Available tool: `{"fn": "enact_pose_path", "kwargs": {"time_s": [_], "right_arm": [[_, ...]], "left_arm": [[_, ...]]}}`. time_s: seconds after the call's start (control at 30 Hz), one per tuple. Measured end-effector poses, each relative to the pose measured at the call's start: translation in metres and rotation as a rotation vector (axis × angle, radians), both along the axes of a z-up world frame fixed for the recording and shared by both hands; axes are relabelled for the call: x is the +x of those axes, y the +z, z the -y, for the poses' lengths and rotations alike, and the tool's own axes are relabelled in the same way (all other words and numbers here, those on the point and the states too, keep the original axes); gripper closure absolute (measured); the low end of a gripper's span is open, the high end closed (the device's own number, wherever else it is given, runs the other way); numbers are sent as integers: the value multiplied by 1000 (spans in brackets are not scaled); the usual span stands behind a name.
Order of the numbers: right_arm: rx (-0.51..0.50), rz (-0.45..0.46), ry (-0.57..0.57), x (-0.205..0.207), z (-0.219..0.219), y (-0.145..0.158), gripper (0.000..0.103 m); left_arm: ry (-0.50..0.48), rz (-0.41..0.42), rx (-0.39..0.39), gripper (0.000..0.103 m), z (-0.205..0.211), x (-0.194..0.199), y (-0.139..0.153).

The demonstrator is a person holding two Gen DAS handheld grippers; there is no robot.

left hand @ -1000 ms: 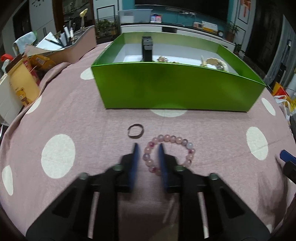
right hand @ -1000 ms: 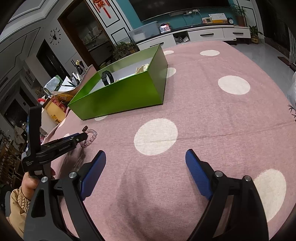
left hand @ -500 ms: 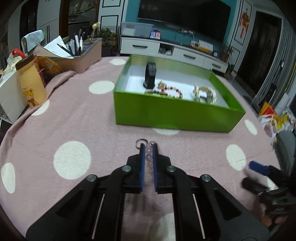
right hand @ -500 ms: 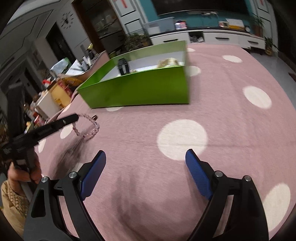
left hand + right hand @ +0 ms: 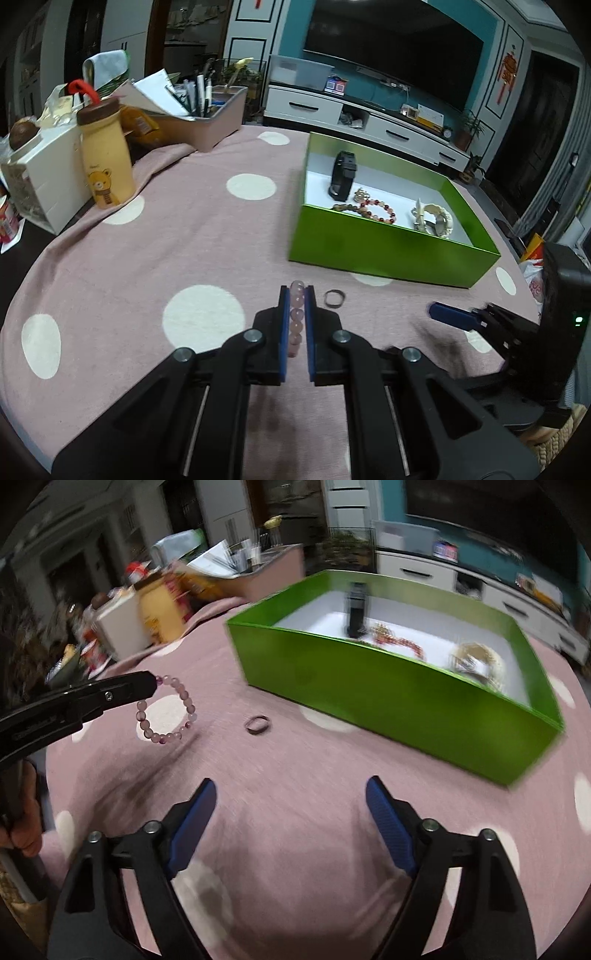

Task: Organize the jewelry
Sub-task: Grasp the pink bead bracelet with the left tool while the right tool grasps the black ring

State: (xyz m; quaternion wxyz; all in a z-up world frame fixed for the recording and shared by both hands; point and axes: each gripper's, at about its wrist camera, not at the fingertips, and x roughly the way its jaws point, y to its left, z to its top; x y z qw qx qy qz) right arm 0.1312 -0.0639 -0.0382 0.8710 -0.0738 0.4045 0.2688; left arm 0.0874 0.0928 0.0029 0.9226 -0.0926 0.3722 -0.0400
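So my left gripper [image 5: 296, 295] is clamped on the pink bead bracelet [image 5: 168, 710], and from the right camera I can see the loop hanging off the tip, lifted clear of the pink polka-dot tablecloth [image 5: 147, 266]. In the left view I only get a column of beads squeezed between the blue pads [image 5: 283, 325]. My right gripper [image 5: 290, 794] is spread wide open with nothing in it, hovering low over the cloth. A small dark ring [image 5: 334, 297] lies on the cloth just beside the left tips, between them and the green box [image 5: 388, 251]. Inside the box there's a black watch [image 5: 343, 177] standing up, a red bead bracelet [image 5: 376, 209] and a cream-colored bracelet [image 5: 436, 219].
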Motion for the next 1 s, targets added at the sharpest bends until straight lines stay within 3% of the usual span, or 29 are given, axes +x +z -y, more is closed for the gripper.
{"fn": "enact_pose_path", "kwargs": {"time_s": [0.17,0.4,0.53,0.63,1.0], "right_arm": [[-68,-6,53,22,-25,-11,46],[-76,-10,79,40,-41,-16,54],[-82,0,102,44,-48,-15,66],[-82,5,106,45,-49,-15,82],[-14,9,49,19,-17,-5,82]], "left_arm": [[3,2,-27,96,-11,-1,-3],[3,-8,-49,96,-18,5,-10],[5,-18,-55,96,-20,8,-14],[7,-23,-56,96,-20,9,-16],[-19,-18,-38,96,-7,4,-9]]}}
